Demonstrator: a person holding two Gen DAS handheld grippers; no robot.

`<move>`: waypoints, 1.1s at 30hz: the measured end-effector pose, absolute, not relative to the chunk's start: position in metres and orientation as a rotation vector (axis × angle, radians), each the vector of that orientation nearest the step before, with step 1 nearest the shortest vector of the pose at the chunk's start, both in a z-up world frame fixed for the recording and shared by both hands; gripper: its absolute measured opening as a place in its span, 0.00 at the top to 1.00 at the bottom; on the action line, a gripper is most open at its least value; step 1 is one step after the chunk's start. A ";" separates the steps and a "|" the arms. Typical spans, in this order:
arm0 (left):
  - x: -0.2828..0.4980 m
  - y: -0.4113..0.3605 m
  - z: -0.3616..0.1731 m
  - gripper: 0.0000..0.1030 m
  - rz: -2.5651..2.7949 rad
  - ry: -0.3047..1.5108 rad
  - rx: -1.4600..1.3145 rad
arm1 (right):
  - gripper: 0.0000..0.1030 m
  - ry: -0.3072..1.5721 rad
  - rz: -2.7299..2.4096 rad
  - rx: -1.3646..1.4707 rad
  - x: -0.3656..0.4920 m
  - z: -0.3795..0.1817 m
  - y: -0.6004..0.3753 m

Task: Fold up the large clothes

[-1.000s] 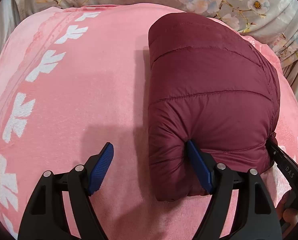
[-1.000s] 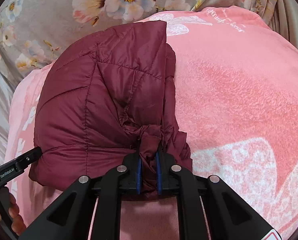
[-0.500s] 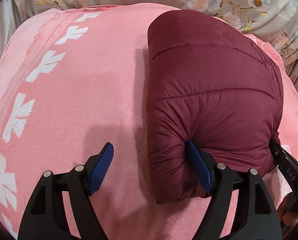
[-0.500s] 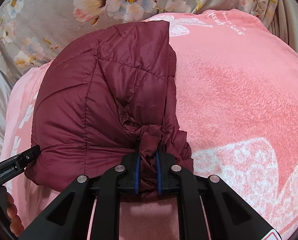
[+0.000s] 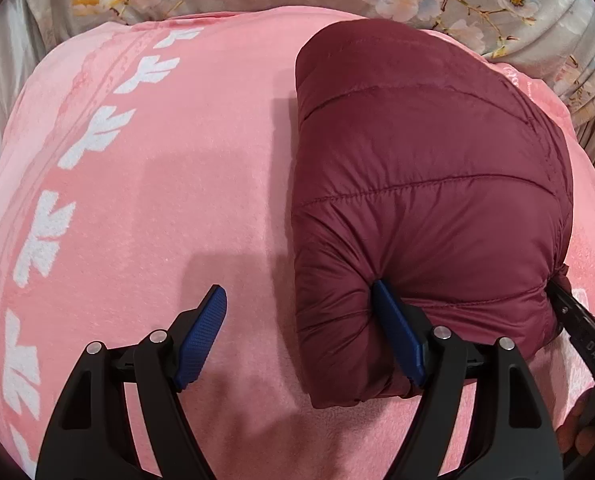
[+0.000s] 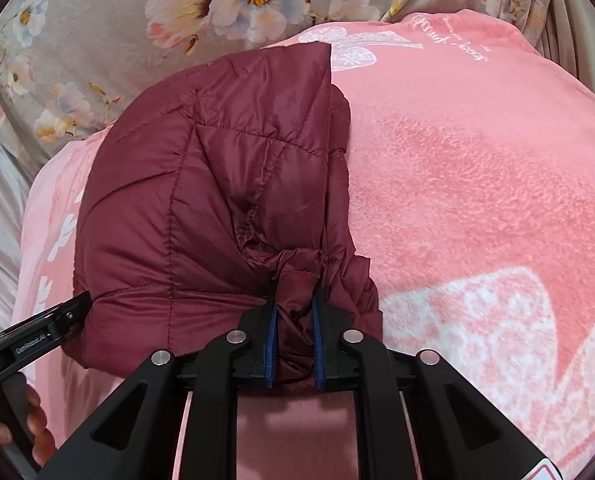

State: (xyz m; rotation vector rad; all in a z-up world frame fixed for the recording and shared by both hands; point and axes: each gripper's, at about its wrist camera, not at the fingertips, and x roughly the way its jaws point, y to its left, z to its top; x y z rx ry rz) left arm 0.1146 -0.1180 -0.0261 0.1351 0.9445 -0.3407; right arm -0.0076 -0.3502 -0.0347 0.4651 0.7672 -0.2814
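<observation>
A maroon quilted puffer jacket [image 5: 425, 184] lies folded into a thick bundle on a pink blanket [image 5: 169, 184]. My left gripper [image 5: 299, 300] is open; its right finger presses into the bundle's near left corner, its left finger stands over bare blanket. In the right wrist view the jacket [image 6: 201, 200] fills the left half. My right gripper [image 6: 294, 304] is shut on a bunched fold of the jacket at its near right edge. Each gripper shows at the edge of the other's view.
The pink blanket [image 6: 477, 184] has white leaf prints along the left and a white pattern at the right. A grey floral sheet [image 6: 201, 12] lies behind it. The person's fingers [image 6: 37, 436] show at the lower left.
The jacket bundle has shifted slightly and settled a little flatter. Both grippers keep their hold and place.
</observation>
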 end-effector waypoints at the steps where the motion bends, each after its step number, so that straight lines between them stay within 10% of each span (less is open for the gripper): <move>1: 0.115 -0.115 -0.023 0.28 -0.345 0.949 0.130 | 0.85 0.768 -0.277 0.474 -0.012 -0.032 -0.352; 25: 0.237 -0.184 0.094 0.27 -0.437 0.920 -0.061 | 0.54 0.736 -0.269 0.828 0.106 0.021 -0.448; 29: 0.252 -0.212 0.078 0.28 -0.415 0.936 0.004 | 0.86 0.698 -0.204 0.704 0.126 0.035 -0.426; 33: 0.259 -0.226 0.059 0.28 -0.382 0.937 0.037 | 0.90 0.643 -0.236 0.499 0.133 0.049 -0.404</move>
